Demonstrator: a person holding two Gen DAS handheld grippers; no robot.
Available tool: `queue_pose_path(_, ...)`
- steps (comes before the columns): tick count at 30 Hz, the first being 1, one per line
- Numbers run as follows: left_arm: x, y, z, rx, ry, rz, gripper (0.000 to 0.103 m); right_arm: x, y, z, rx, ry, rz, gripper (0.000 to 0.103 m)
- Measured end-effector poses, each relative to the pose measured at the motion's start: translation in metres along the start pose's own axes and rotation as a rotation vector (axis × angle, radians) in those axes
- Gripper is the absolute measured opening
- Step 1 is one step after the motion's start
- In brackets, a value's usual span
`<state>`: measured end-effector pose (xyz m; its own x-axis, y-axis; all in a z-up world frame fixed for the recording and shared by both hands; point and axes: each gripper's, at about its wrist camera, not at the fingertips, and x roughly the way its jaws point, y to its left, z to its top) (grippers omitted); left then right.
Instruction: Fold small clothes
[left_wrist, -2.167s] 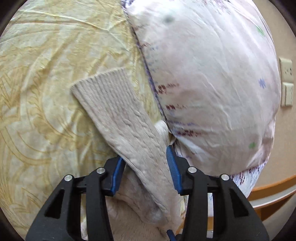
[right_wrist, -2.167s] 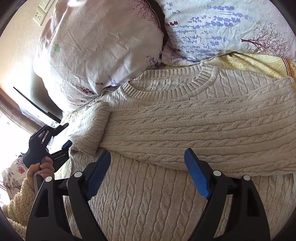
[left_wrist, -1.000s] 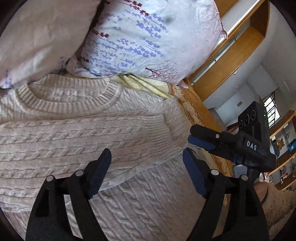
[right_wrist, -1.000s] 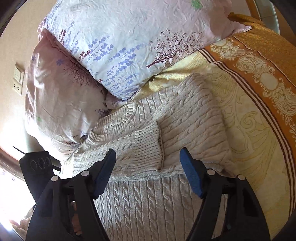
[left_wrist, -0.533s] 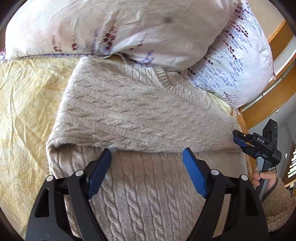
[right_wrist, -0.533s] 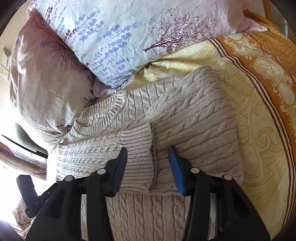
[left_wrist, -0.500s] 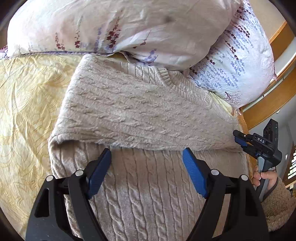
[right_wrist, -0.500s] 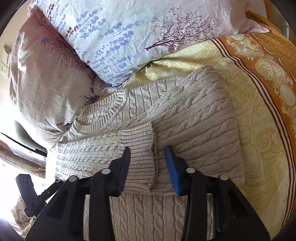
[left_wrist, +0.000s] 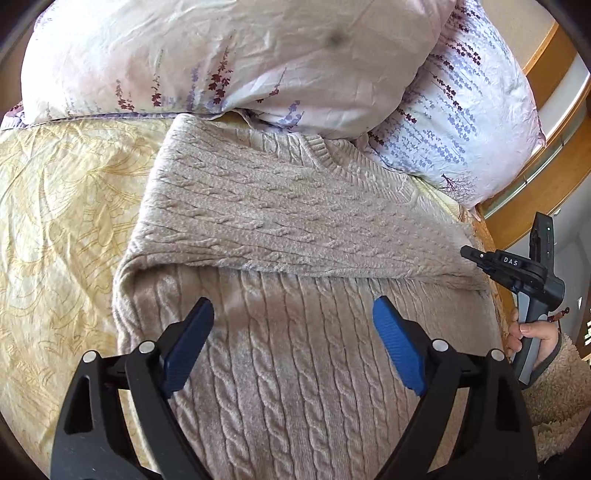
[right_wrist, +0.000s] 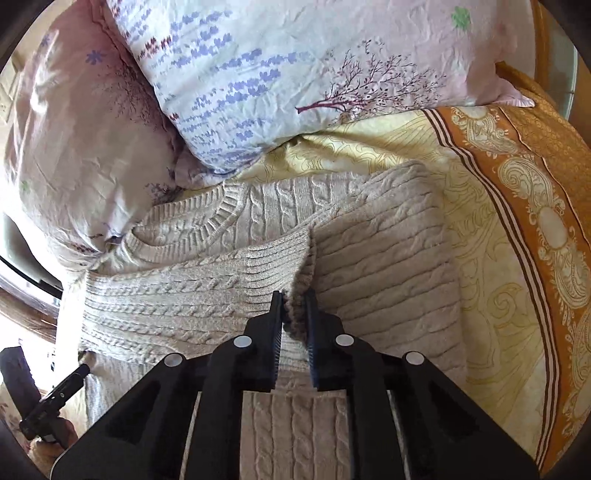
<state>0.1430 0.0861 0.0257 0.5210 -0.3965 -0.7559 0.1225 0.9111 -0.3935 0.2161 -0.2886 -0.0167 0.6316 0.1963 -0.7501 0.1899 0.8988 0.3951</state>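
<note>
Right gripper (right_wrist: 293, 310) just closed, pinching ribbed cuff (right_wrist: 284, 266) of folded-across sleeve, dead ahead at fingertips. Sleeve long axis running leftward from that gripper, across sweater (left_wrist: 295, 258) chest. Sweater flat on yellow bedspread (left_wrist: 62, 206), collar toward pillows (left_wrist: 258, 55). Left gripper (left_wrist: 293, 321) just widened, spread, nothing between pads, hovering above lower body, sleeve fold edge just ahead. Both tilted steeply down. Right nearer cuff.

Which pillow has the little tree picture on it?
The whiter pillow, covered in purple flower sprigs, shows a dark red tree near its lower edge. The pinker pillow beside it, towards the left, shows no such tree.
</note>
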Motion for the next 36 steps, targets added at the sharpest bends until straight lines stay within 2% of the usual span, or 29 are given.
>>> queue_pose_path(1, -0.008, 0.003, -0.003, -0.005, -0.013, 0.003, 0.087, -0.011, -0.003, -0.004, 0.010, -0.022, 0.015, 0.027)
queue_pose_path(2, -0.016, 0.006, -0.005, -0.011, -0.025, 0.006, 0.087, -0.022, -0.008, -0.007, 0.021, -0.043, 0.030, 0.047)
queue_pose_path(3, -0.023, 0.010, -0.008, -0.017, -0.033, 0.012, 0.087, -0.033, -0.014, -0.010, 0.037, -0.063, 0.041, 0.060)
queue_pose_path(4, -0.029, 0.014, -0.011, -0.023, -0.038, 0.017, 0.087, -0.042, -0.023, -0.014, 0.055, -0.078, 0.051, 0.061)
queue_pose_path(7, -0.046, 0.029, -0.019, -0.040, -0.048, 0.038, 0.085, -0.061, -0.057, -0.026, 0.140, -0.085, 0.073, 0.061)
queue_pose_path(10, -0.057, 0.047, -0.028, -0.080, -0.043, 0.035, 0.083, -0.071, -0.097, -0.047, 0.261, -0.063, 0.131, 0.061)
queue_pose_path(13, -0.061, 0.065, -0.039, -0.160, -0.004, -0.025, 0.080, -0.071, -0.124, -0.068, 0.353, -0.018, 0.197, 0.060)
queue_pose_path(18, -0.057, 0.078, -0.061, -0.261, 0.055, -0.130, 0.072, -0.070, -0.140, -0.095, 0.419, 0.026, 0.284, 0.056)
queue_pose_path(20, -0.060, 0.078, -0.069, -0.282, 0.050, -0.164, 0.070, -0.070, -0.139, -0.103, 0.420, 0.043, 0.329, 0.056)
queue_pose_path(23, -0.060, 0.077, -0.080, -0.324, 0.082, -0.238, 0.062, -0.070, -0.130, -0.113, 0.384, 0.090, 0.389, 0.054)
queue_pose_path(32, -0.059, 0.066, -0.112, -0.376, 0.134, -0.373, 0.060, -0.075, -0.104, -0.140, 0.277, 0.231, 0.485, 0.050)
queue_pose_path(36, -0.056, 0.060, -0.124, -0.373, 0.182, -0.408, 0.052, -0.080, -0.099, -0.154, 0.248, 0.292, 0.504, 0.047)
